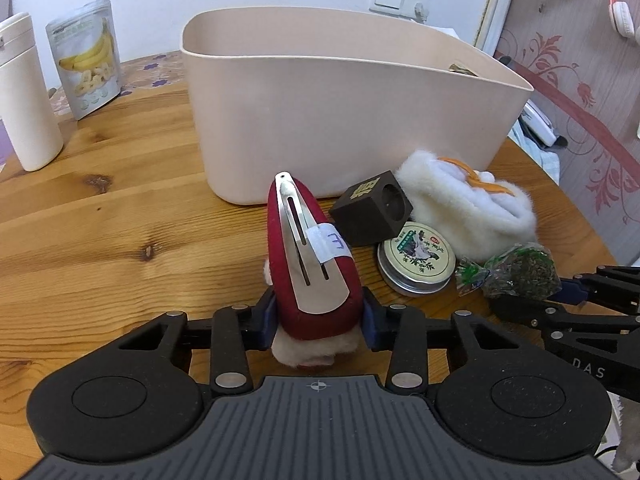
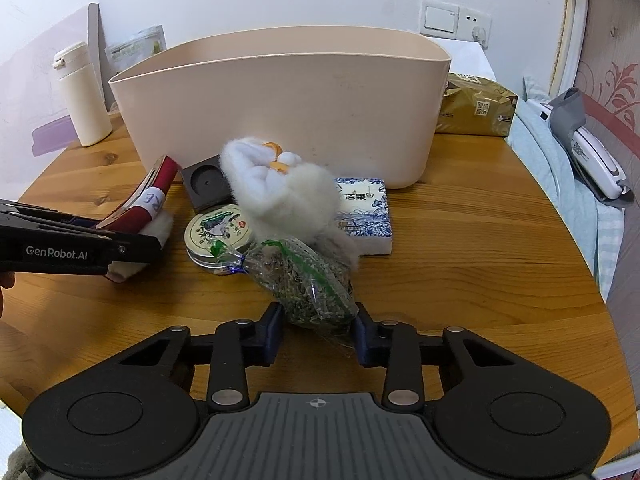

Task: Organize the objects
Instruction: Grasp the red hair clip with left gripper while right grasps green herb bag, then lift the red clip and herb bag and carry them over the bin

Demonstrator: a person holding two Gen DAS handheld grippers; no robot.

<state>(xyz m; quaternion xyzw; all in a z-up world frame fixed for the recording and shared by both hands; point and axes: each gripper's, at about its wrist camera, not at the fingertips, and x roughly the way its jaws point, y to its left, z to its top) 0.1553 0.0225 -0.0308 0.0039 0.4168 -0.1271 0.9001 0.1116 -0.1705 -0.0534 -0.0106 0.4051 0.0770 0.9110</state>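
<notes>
gripping: left gripper (image 1: pixel 318 320) one red hair clip (image 1: pixel 310 256); right gripper (image 2: pixel 318 330) seemingly one herb bag (image 2: pixel 308 284).

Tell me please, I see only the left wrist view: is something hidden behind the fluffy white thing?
Observer: Yes. The right wrist view shows a blue and white tissue pack lying flat beside the fluffy white thing, which covers part of it, in front of the beige bin.
Operator: And on the right side, is the grip good?
Observer: The right gripper has one pad on each side of the herb bag, and both appear to touch it.
Operator: What is beyond the bin's right end?
Observer: A gold package on the table, close beside the bin.
</notes>
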